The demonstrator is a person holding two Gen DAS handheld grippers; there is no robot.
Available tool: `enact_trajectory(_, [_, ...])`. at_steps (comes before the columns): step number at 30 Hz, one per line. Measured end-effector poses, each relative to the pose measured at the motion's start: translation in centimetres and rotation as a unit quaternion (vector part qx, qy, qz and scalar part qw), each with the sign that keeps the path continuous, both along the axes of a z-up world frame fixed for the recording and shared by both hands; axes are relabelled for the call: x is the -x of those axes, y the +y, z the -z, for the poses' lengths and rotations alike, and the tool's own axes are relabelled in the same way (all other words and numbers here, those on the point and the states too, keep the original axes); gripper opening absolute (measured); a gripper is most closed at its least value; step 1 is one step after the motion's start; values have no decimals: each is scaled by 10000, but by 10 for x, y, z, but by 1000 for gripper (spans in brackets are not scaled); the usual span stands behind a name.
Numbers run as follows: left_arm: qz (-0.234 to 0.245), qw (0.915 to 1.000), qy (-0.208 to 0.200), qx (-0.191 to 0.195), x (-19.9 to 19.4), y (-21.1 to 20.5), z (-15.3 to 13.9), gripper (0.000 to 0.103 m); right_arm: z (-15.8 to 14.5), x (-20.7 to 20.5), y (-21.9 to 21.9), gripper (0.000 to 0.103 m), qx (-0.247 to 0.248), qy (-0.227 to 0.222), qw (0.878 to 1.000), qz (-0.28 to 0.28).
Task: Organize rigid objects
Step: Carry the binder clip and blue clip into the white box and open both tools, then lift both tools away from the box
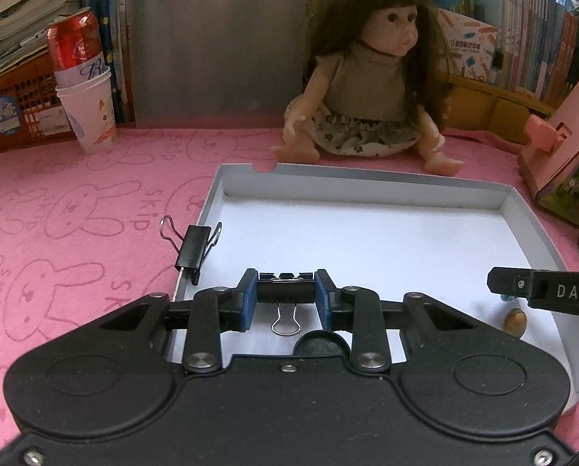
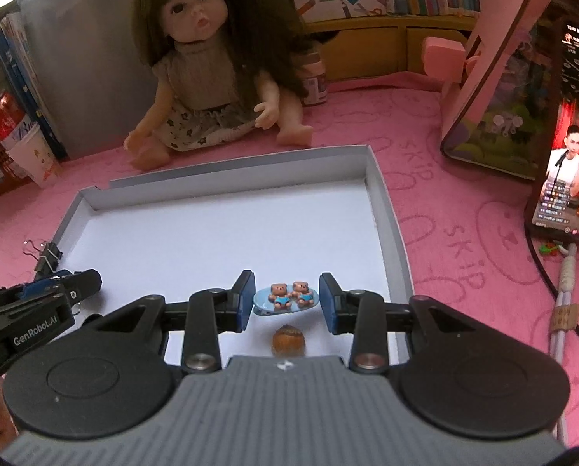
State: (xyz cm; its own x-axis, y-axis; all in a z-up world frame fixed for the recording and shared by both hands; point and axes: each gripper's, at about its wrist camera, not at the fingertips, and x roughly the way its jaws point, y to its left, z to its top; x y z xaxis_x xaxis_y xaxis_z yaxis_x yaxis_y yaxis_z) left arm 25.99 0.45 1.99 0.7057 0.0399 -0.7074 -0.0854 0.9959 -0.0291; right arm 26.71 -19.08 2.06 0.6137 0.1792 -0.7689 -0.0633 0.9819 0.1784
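My left gripper (image 1: pixel 286 291) is shut on a black binder clip (image 1: pixel 285 289) and holds it over the near left part of the white shallow box (image 1: pixel 367 186). A second black binder clip (image 1: pixel 192 246) leans on the box's left wall; it also shows in the right wrist view (image 2: pixel 46 256). My right gripper (image 2: pixel 287 299) is open over the box's near right part, its jaws on either side of a blue hair clip with two small bears (image 2: pixel 287 297), not touching it. A brown nut (image 2: pixel 288 343) lies just in front of it, also seen in the left wrist view (image 1: pixel 515 321).
A doll (image 1: pixel 367 77) sits behind the box on the pink mat (image 1: pixel 75 213). A red can in a paper cup (image 1: pixel 83 77) stands back left. A pink stand (image 2: pixel 495 58), a lit phone (image 2: pixel 565 155) and a cable (image 2: pixel 565 291) are to the right. Books line the back.
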Motion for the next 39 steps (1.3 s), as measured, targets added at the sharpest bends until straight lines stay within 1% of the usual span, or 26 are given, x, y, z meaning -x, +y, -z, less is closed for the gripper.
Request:
enact_trajectory(13, [30,10000,70,35,-4,-1,7,29,6,-4,5,41,148,48,9998,-104])
enact_trajectory(24, [77,9999,12,-79,-4,-4,9,29,7,-4,7,41,236,2,9996,-157])
enact_trajectory(28, [93,9999,47,31,-4,-3,8,30,7,-3,7,44,204,-6,9997,-167])
enact_trajectory(29, [98,9999,40,47,-3,-3,8,30,7,-3,7,49,187,-6,9997,-164])
enact_trajectory(31, [127,9999,16,44,-1,-3,6,34,6,-1,7,58,169,-12,9997,-163])
enact_trajectory(32, [149,9999,-5,38,0,-3,4,39,6,-1,7,58,163,-23,9997,-174])
enact_trajectory(34, [194,9998,-57,50,3,-4,1,42,4,1,8,59,172,-61,9997,-189])
enact_trajectory(39, [279,9994,-154,145,14,-3,-9,55,-5,10,6,68,184,-219,9992,-276])
